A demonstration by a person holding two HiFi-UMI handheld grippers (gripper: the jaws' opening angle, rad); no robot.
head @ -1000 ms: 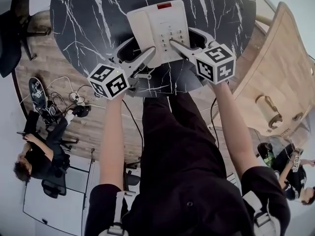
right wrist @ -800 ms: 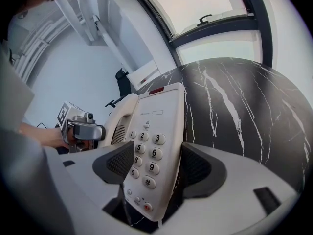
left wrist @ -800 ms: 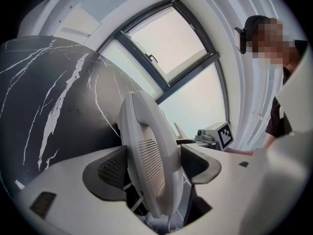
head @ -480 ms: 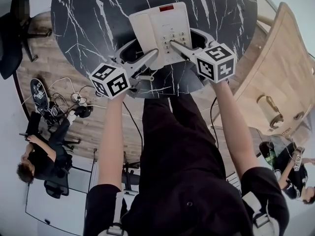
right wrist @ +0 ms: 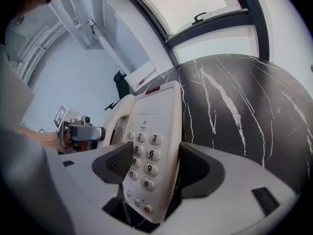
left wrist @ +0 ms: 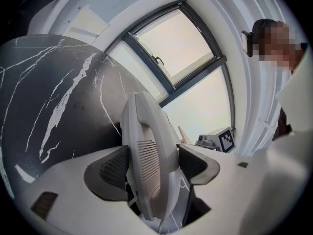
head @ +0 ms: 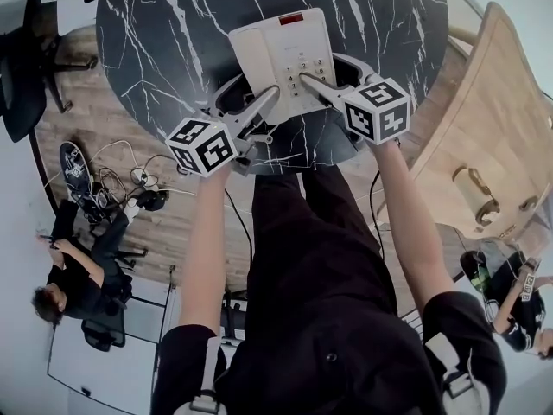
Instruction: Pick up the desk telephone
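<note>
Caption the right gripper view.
Right gripper, jaws just opened wider, brackets the keypad end of the desk telephone; marble table behind.

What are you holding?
Nothing yet. The telephone's handset stands between the left gripper's jaws, just closing in; its keypad side between the right gripper's, just opened wider.

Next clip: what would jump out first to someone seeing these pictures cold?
A white desk telephone lies near the person's edge of a round black table veined with white. Both grippers straddle it with jaws wide apart: the left gripper round the handset, its jaws having just closed slightly, the right gripper round the keypad side, its jaws having just opened further.
</note>
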